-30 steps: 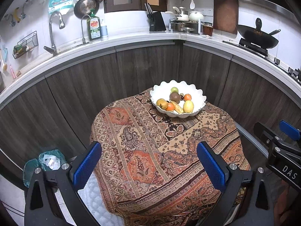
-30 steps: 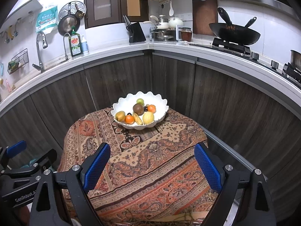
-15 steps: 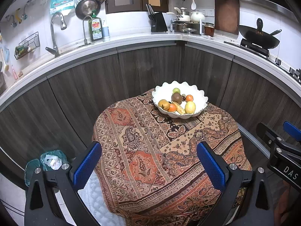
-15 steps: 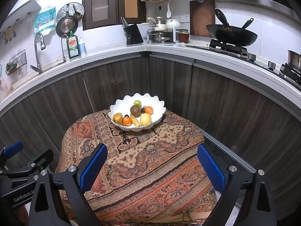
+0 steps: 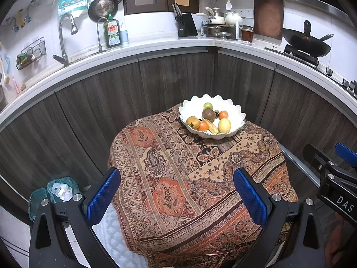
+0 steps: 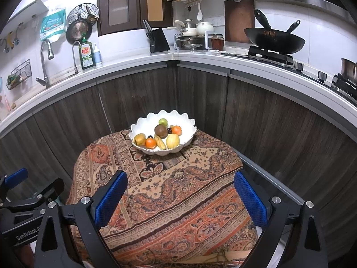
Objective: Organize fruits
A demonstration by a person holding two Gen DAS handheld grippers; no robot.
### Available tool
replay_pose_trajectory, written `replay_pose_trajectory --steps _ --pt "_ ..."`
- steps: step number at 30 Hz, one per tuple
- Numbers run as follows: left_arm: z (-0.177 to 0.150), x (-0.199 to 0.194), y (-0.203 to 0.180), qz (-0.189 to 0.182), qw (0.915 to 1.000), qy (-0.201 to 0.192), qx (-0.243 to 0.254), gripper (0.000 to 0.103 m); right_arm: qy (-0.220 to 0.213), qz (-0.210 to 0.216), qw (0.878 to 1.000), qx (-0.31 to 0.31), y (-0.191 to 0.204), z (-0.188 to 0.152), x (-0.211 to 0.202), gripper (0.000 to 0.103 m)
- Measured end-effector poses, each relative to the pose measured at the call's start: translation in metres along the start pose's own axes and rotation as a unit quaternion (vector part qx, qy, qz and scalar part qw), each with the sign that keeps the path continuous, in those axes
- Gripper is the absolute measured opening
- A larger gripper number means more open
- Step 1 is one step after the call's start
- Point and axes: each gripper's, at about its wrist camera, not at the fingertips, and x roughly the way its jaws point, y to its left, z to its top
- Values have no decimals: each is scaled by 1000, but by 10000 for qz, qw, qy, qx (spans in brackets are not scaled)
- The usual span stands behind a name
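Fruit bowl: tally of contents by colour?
In the white scalloped bowl:
Orange fruit: 2
Yellow-orange fruit: 1
Pale yellow fruit: 1
Banana: 1
Brown fruit: 1
Green fruit: 1
Small dark fruit: at least 2
Total: at least 9

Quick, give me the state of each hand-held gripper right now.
Left hand-held gripper: open, holding nothing.
Right hand-held gripper: open, jaws have just been opening, nothing between them.
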Motion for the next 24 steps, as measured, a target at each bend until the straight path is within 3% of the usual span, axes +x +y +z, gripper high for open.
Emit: replay_pose_trajectory --steps 24 --pt "-1 7 -2 -21 9999 98 80 103 39 -44 10000 34 -2 -2 5 97"
